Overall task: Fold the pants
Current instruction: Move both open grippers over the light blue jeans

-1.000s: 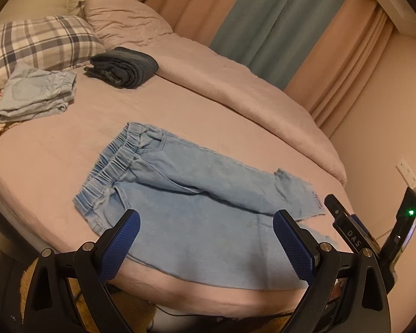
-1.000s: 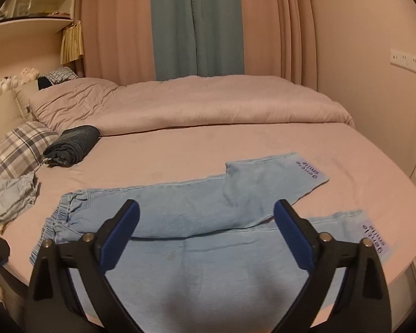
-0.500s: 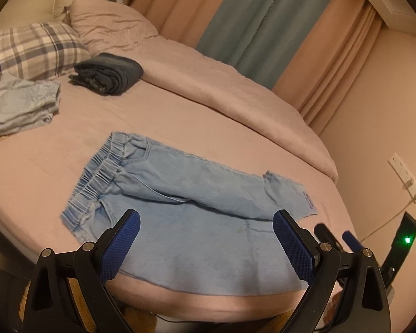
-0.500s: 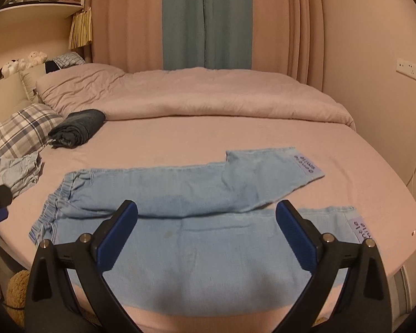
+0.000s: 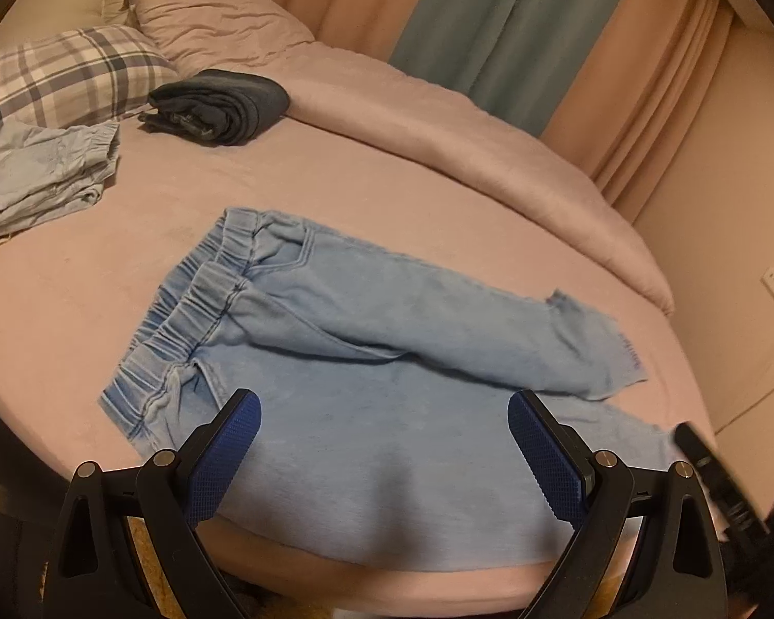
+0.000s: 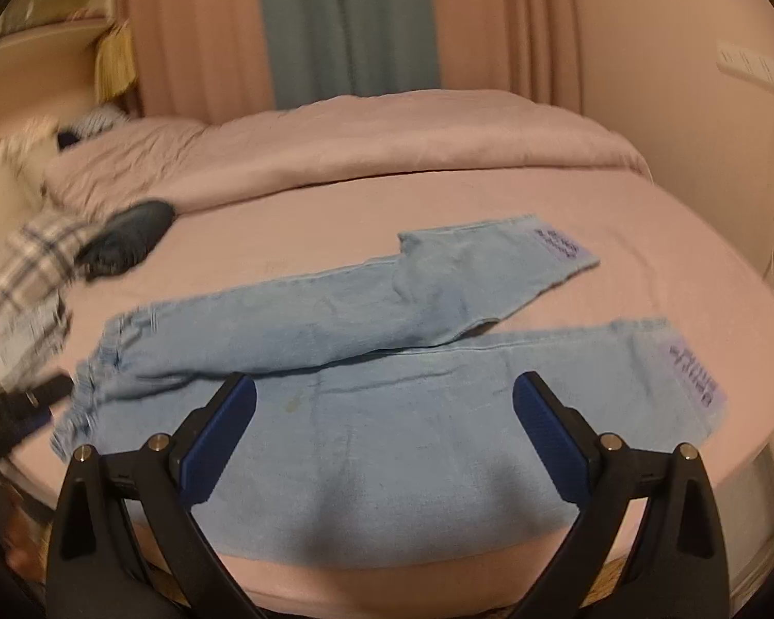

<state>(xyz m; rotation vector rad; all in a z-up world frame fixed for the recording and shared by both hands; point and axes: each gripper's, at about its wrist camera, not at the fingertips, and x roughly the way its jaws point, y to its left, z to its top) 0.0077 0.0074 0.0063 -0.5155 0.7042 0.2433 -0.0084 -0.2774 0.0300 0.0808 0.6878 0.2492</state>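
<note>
Light blue denim pants (image 5: pixel 366 371) (image 6: pixel 387 402) lie flat on the pink bed (image 5: pixel 387 175), elastic waistband to the left, both legs stretching right. The far leg is bent and lies partly over the near one. Purple labels mark both cuffs in the right wrist view. My left gripper (image 5: pixel 384 451) hovers open above the near leg close to the waistband, nothing between its blue pads. My right gripper (image 6: pixel 384 438) is also open above the near leg's middle, holding nothing. The other gripper's black tip shows at each view's edge.
A folded dark garment (image 5: pixel 222 106) and a folded pale blue garment (image 5: pixel 46 175) lie at the back left by a plaid pillow (image 5: pixel 62 77). A rolled pink duvet (image 5: pixel 438 118) runs along the far side. The bed's front edge is just under the grippers. Curtains (image 6: pixel 345 26) behind.
Both grippers have shifted a little nearer the pants and swung slightly; the right wrist view is blurred by motion. The pants have not moved, and both grippers stay open.
</note>
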